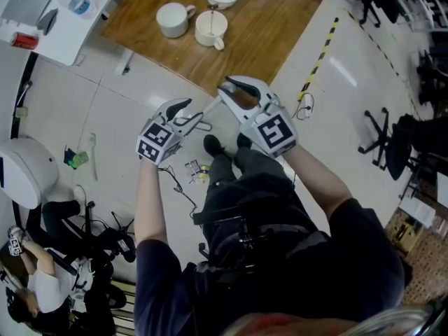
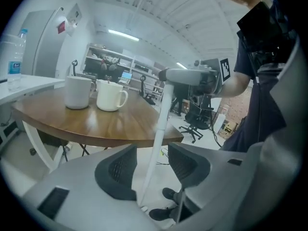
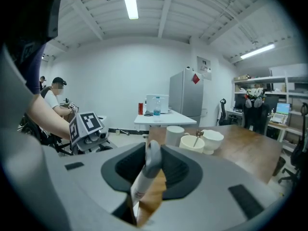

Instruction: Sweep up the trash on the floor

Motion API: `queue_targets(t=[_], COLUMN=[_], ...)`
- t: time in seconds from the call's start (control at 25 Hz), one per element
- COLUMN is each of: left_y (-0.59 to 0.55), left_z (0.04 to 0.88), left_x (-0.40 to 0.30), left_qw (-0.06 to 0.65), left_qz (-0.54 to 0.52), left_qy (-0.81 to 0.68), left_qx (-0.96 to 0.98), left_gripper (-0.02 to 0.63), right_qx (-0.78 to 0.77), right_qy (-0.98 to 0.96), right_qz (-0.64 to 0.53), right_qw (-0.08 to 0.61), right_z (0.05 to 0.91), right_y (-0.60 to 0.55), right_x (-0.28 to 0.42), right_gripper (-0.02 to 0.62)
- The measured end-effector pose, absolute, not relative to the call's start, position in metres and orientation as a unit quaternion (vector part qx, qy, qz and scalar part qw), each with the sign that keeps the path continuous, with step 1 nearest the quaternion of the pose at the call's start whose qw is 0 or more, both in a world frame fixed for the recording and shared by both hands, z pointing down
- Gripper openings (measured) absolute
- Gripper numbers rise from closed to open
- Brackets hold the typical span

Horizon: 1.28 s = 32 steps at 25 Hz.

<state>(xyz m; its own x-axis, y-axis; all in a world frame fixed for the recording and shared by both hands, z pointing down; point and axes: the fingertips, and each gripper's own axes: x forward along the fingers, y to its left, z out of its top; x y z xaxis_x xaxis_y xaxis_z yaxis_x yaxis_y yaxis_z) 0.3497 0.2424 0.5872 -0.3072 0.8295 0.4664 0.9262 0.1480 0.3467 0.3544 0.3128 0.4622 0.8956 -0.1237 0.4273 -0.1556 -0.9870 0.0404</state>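
The right gripper (image 3: 153,170) has its fingers clamped on the grey-capped top of a white handle (image 3: 142,183), probably the broom's. The handle (image 2: 161,121) slants down towards the floor (image 1: 133,96). It passes between the fingers of the left gripper (image 2: 149,165), which stand wide apart without touching it. In the head view the two grippers sit close together above the person's shoes (image 1: 213,145). What look like small scraps (image 1: 197,170) lie on the floor just beside the shoes. The wooden tabletop (image 1: 273,26) beyond carries two mugs (image 1: 175,19).
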Motion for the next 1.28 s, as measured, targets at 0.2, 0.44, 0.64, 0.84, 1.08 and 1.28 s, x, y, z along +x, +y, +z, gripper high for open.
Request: queue_targets(t=[0.2,0.44,0.64,0.84,1.08,1.28], left_y=[0.24,0.239,0.245,0.235,0.252,0.276], left_z=[0.58,0.563,0.545,0.492,0.403,0.34], left_x=[0.357,0.373,0.382,0.397,0.396,0.409], left_qw=[0.047,0.023,0.008,-0.061,-0.089,-0.106], left_qz=[-0.296,-0.289,-0.274,-0.21,-0.135,-0.079], left_qy=[-0.735,-0.72,-0.719,-0.705,-0.707,-0.721], left_qx=[-0.608,-0.63,-0.638,-0.674,-0.689,-0.68], left_gripper=[0.202,0.203,0.202,0.202,0.202,0.202], right_qx=[0.972,0.973,0.971,0.97,0.976,0.983], right_qy=[-0.078,-0.085,-0.082,-0.049,-0.018,-0.017], right_qz=[0.216,0.211,0.212,0.231,0.213,0.179], right_qw=[0.042,0.04,0.07,0.062,0.037,0.037], right_z=[0.46,0.457,0.454,0.456,0.424,0.383], right_y=[0.315,0.321,0.332,0.359,0.386,0.391], right_x=[0.353,0.336,0.317,0.288,0.272,0.289], right_gripper=[0.197,0.242,0.242,0.242,0.242,0.242])
